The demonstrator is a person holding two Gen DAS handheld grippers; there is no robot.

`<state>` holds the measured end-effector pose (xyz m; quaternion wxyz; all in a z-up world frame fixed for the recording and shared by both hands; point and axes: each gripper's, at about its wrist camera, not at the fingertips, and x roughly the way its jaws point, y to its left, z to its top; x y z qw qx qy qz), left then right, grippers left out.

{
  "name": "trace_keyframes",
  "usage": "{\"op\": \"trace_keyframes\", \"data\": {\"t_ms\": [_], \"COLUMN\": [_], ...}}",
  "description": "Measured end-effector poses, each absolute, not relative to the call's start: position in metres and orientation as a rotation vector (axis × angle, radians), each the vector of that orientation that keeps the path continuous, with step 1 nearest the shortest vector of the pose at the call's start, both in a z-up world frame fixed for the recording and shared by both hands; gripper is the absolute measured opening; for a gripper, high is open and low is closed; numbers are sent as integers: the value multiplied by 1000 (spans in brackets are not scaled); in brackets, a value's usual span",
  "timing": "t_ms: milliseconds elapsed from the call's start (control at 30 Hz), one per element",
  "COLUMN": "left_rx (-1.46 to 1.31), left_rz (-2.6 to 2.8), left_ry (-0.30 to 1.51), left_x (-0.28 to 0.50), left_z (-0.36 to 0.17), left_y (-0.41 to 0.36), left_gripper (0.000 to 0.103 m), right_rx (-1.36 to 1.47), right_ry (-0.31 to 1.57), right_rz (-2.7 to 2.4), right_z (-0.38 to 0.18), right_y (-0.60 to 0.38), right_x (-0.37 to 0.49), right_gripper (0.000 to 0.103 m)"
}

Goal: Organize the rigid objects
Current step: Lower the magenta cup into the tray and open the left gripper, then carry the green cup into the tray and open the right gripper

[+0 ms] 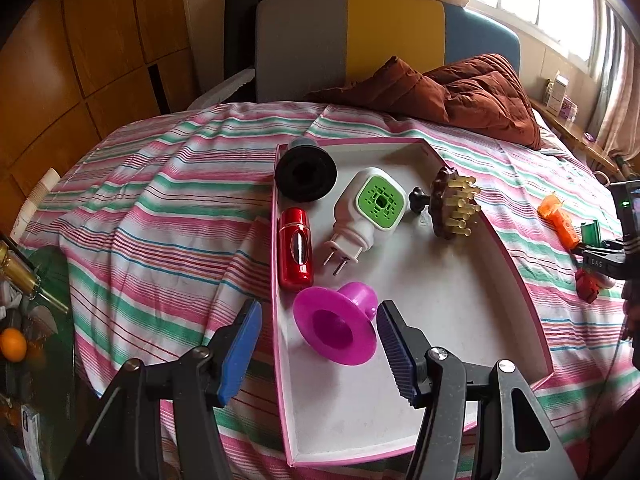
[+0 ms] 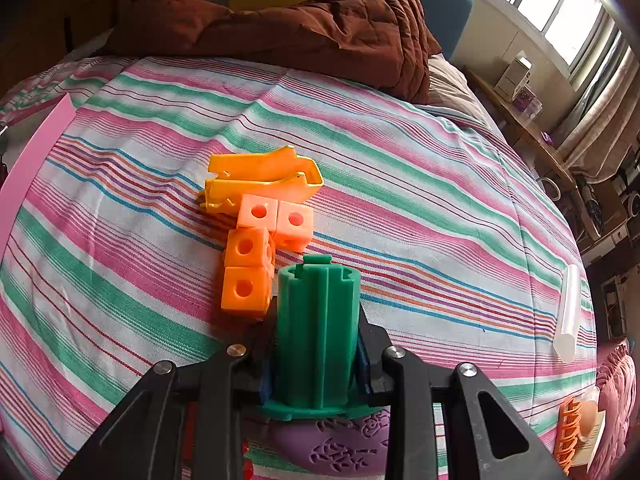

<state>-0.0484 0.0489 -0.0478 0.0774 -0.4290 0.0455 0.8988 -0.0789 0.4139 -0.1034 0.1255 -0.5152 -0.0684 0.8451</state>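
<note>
Pictured over a striped bed: left claw [image 1: 320, 344] part open around a magenta funnel-shaped piece [image 1: 336, 326] lying on its side in the near end of a pink-rimmed tray [image 1: 520, 280], pads apparently clear of it, with a red canister [image 1: 296, 254] at 11 o'clock and a white plug-in unit [image 1: 366, 216] at 12. Right claw [image 2: 316, 344] clamped on a green ribbed cylinder [image 2: 318, 336], orange linking cubes [image 2: 260, 248] at 11 o'clock on the sheet. Best handled by lifting the left claw straight away without nudging the round piece, then carrying the cylinder to the tray's bare floor.
</note>
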Motion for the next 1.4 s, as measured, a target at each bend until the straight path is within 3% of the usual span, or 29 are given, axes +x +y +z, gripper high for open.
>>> {"op": "trace_keyframes", "data": {"t_ms": [733, 967, 1167, 1400], "left_rx": [-1308, -1300, -1295, -1259], "left_rz": [2727, 2750, 2763, 2747], "left_ry": [87, 46, 12, 11], "left_x": [-39, -37, -35, -27], "left_z": [-50, -46, -44, -37], "left_y": [28, 17, 9, 14], "left_gripper": [61, 65, 65, 65], "right_rx": [-1492, -1524, -1576, -1584], "right_ry": [-250, -203, -14, -71], "right_rz": [2446, 2437, 2418, 2410], "right_z": [-105, -103, -98, -100], "right_y": [407, 410, 419, 410], "right_x": [-76, -76, -70, -65], "right_gripper": [30, 30, 30, 30]}}
